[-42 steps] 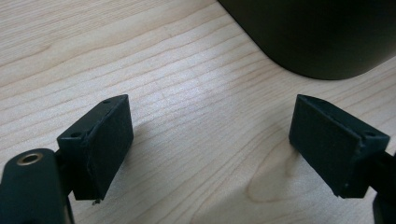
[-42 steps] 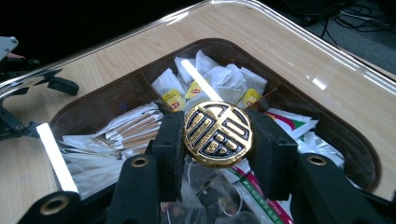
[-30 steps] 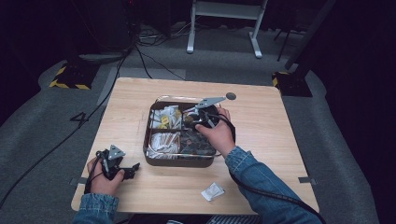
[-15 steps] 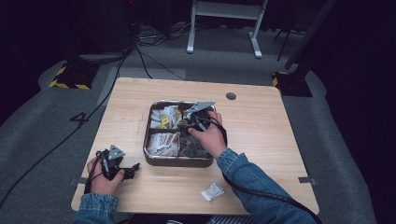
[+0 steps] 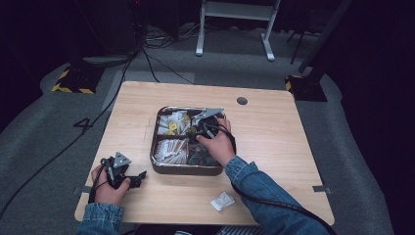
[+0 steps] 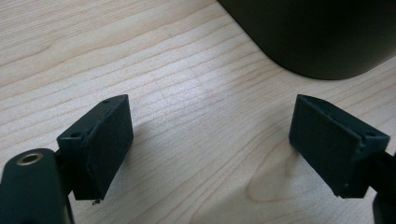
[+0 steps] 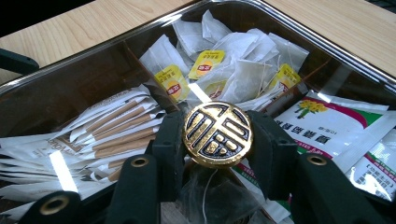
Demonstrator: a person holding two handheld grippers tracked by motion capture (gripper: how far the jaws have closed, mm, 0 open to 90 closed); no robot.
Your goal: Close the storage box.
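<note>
My right gripper (image 7: 217,142) is shut on a round gold-and-black embossed disc (image 7: 217,134), held upright between the pads. It hangs low over the middle of a metal compartment tray (image 7: 299,32). In the high view the right gripper (image 5: 200,128) sits inside the tray (image 5: 186,170), with the hand behind it. Tea bags with yellow tags (image 7: 205,63) fill the compartment beyond the disc. My left gripper (image 6: 210,144) stands open over bare wood, nothing between its jaws, beside the tray's dark corner (image 6: 317,32). In the high view the left gripper (image 5: 137,177) rests at the table's front left.
Brown-and-white stick packets (image 7: 116,123) fill one compartment and white-green sachets (image 7: 327,121) another. A small white packet (image 5: 222,200) lies on the table near the front edge. A cable hole (image 5: 242,101) is at the back of the table. Cables run over the floor.
My right hand has sunk lower into the tray and shifted a little left, still holding the disc. The left hand has stayed put.
</note>
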